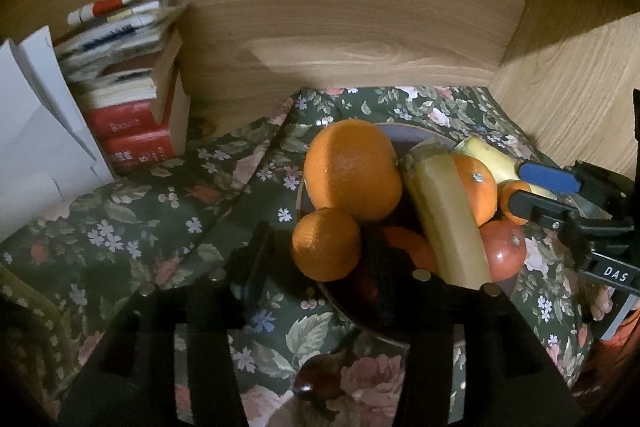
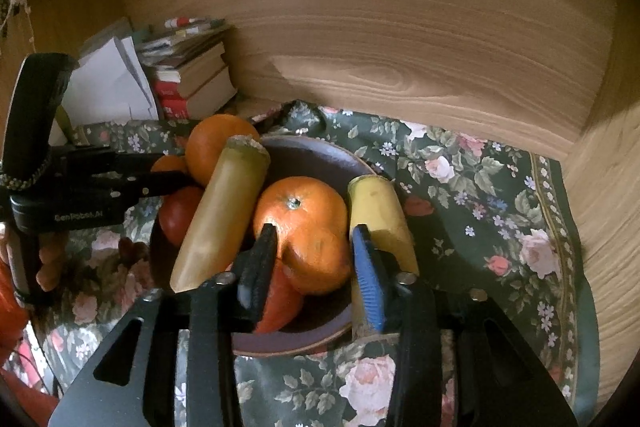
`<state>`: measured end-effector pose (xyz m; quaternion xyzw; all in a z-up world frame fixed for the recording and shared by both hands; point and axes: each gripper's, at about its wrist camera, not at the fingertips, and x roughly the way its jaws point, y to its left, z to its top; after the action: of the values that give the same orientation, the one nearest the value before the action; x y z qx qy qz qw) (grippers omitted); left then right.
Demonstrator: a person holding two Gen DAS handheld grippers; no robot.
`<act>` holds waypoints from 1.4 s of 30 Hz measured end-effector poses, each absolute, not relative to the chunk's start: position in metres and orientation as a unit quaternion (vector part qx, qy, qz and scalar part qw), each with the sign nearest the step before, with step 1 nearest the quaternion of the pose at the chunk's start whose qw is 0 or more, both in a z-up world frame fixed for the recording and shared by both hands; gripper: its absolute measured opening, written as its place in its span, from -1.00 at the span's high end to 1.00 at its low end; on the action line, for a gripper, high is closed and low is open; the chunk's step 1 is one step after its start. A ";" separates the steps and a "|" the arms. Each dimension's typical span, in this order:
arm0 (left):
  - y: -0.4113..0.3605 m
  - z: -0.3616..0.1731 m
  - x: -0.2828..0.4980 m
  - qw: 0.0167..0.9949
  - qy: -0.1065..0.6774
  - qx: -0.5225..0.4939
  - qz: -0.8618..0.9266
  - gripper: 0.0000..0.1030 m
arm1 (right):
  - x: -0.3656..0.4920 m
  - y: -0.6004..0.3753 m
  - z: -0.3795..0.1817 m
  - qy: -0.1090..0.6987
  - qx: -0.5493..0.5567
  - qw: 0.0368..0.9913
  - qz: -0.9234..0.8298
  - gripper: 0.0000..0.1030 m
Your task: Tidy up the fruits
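A dark bowl (image 2: pixel 320 155) on the floral cloth holds several oranges, two yellow-green banana pieces and red fruits. In the right wrist view my right gripper (image 2: pixel 316 259) has a small orange (image 2: pixel 320 259) between its black and blue fingers; the jaws stand close at its sides. A larger orange (image 2: pixel 300 207) lies just behind it. In the left wrist view my left gripper (image 1: pixel 320 247) is open over the bowl's near-left rim, with a small orange (image 1: pixel 326 245) between its fingers and a big orange (image 1: pixel 352 169) beyond. The right gripper (image 1: pixel 532 187) shows there at the right.
A stack of books (image 1: pixel 136 99) and white paper (image 1: pixel 36 131) stand at the back left. Wooden walls (image 1: pixel 320 27) close the back and right side. The floral cloth (image 2: pixel 480 207) covers the surface. A dark red fruit (image 1: pixel 316 381) lies on the cloth near the camera.
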<state>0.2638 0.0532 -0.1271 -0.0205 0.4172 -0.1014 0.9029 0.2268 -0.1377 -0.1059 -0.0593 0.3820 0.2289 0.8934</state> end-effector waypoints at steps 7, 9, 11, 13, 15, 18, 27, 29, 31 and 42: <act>0.057 -0.105 0.239 0.916 0.387 -0.022 -0.102 -0.17 | 0.215 -0.144 -0.092 0.364 -0.050 0.902 0.226 0.08; 0.059 -0.101 0.230 0.920 0.379 -0.020 -0.099 -0.23 | 0.207 -0.144 -0.088 0.359 -0.049 0.903 0.229 0.08; 0.062 -0.098 0.220 0.922 0.376 -0.016 -0.096 -0.24 | 0.201 -0.143 -0.087 0.357 -0.051 0.903 0.234 0.08; 0.064 -0.099 0.212 0.922 0.377 -0.010 -0.092 -0.24 | 0.192 -0.141 -0.087 0.357 -0.053 0.901 0.240 0.08; 0.066 -0.103 0.203 0.919 0.384 -0.006 -0.089 -0.24 | 0.186 -0.139 -0.089 0.358 -0.054 0.899 0.245 0.08; 0.068 -0.113 0.193 0.914 0.396 -0.001 -0.085 -0.24 | 0.177 -0.136 -0.094 0.366 -0.053 0.894 0.254 0.08; 0.068 -0.147 0.173 0.898 0.434 0.006 -0.079 -0.24 | 0.157 -0.136 -0.109 0.385 -0.044 0.884 0.263 0.08; 0.065 -0.152 0.172 0.897 0.436 0.013 -0.076 -0.23 | 0.154 -0.137 -0.112 0.389 -0.038 0.881 0.265 0.08; 0.063 -0.154 0.172 0.896 0.437 0.015 -0.076 -0.15 | 0.151 -0.136 -0.117 0.395 -0.036 0.879 0.266 0.08; 0.052 -0.166 0.188 0.892 0.443 0.023 -0.090 0.36 | 0.163 -0.124 -0.144 0.437 -0.046 0.857 0.268 0.13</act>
<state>0.1876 0.0525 -0.1659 0.0232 0.4428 -0.0901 0.8918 0.1625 -0.1242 -0.1438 -0.0460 0.4368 0.2684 0.8574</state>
